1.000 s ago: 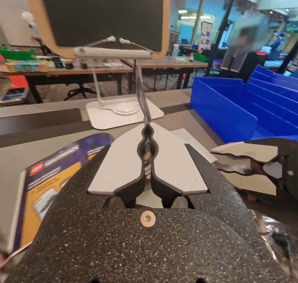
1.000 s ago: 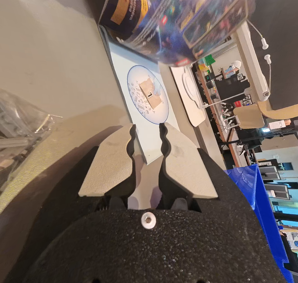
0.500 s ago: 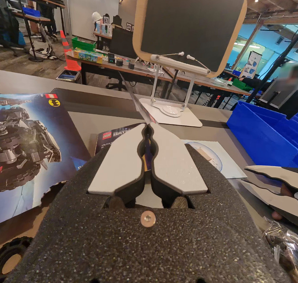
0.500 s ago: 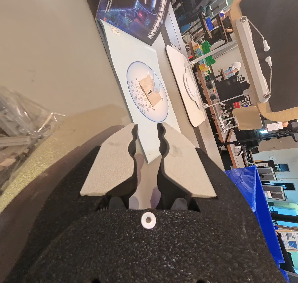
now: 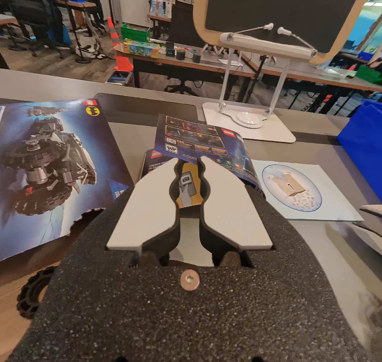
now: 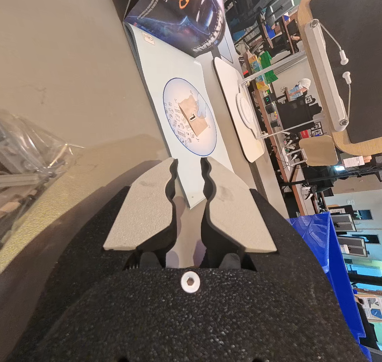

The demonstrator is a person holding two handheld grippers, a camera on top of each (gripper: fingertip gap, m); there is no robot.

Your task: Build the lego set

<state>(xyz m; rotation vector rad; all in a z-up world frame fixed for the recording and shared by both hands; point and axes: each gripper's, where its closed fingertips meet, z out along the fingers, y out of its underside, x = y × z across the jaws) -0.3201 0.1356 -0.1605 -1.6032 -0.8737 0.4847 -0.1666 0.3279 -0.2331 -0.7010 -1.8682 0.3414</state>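
Two tools over papers on a grey surface (image 5: pixel 132 137)

A big poster (image 5: pixel 51 166) lay far left; a booklet's pale open page (image 5: pixel 306 191) lay right, its dark cover (image 5: pixel 198 139) curling just past the left tool (image 5: pixel 188 161), which stood narrowly apart, gripping nothing. The right tool (image 6: pixel 187 162) gaped narrowly over the page's near corner.

Left tongs (image 5: pixel 188 160) have parted, apparently releasing the booklet cover (image 5: pixel 198 141).

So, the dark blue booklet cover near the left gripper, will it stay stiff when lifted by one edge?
Probably not. The dark blue cover already curls over unsupported, so it looks thin and floppy. Its glossy sheen suggests it may slip. It seems light.
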